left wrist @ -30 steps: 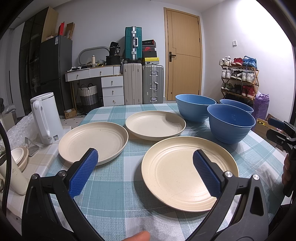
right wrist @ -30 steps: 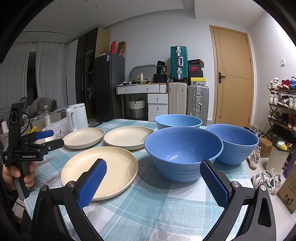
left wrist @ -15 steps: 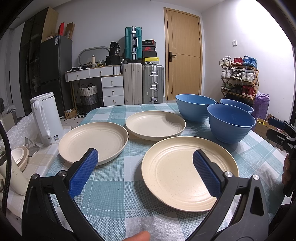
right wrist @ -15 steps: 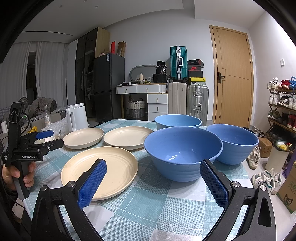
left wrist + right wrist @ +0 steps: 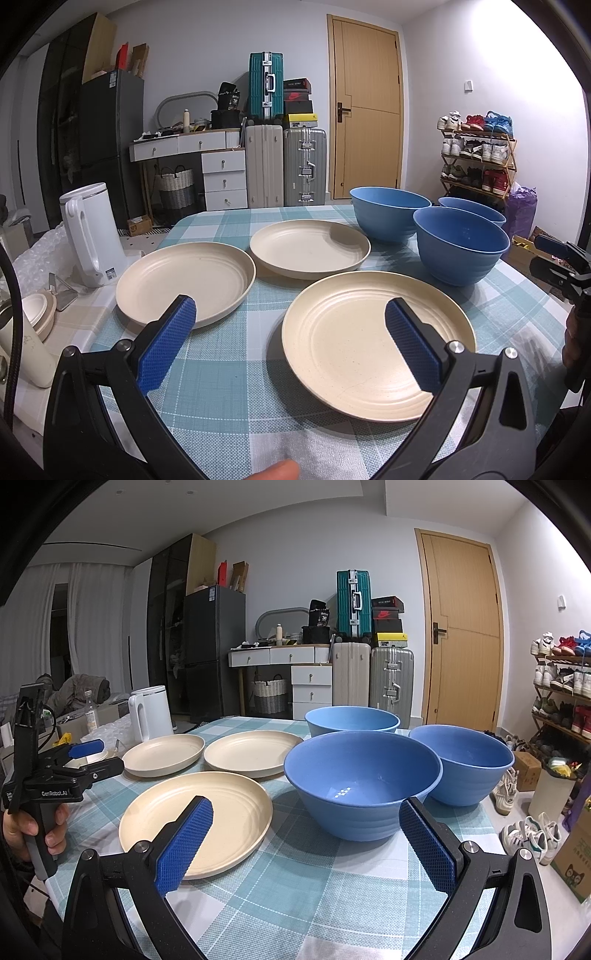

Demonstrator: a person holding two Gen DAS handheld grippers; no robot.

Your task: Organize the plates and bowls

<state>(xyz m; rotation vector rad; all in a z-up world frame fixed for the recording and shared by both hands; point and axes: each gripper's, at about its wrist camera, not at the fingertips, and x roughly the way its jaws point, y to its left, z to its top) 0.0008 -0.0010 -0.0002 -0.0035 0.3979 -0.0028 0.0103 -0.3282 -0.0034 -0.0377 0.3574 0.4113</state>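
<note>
Nearest the left wrist camera, the left gripper (image 5: 291, 345) hangs over the checked tablecloth (image 5: 236, 387) with its blue pads spread wide and nothing between them. Just beyond it lies the near cream plate (image 5: 376, 343), flat on the cloth. Over the near right side of the table, the right gripper (image 5: 304, 843) is likewise wide open and empty, low above the cloth, with the near blue bowl (image 5: 364, 781) straight ahead of it. Farther back, the left cream plate (image 5: 184, 280) and the middle cream plate (image 5: 310, 248) sit side by side, close but apart. To the right, the right blue bowl (image 5: 461, 762) stands beside the near one, and the far blue bowl (image 5: 352, 720) stands behind them. Off the far left table edge stands a white kettle (image 5: 92, 236).
</note>
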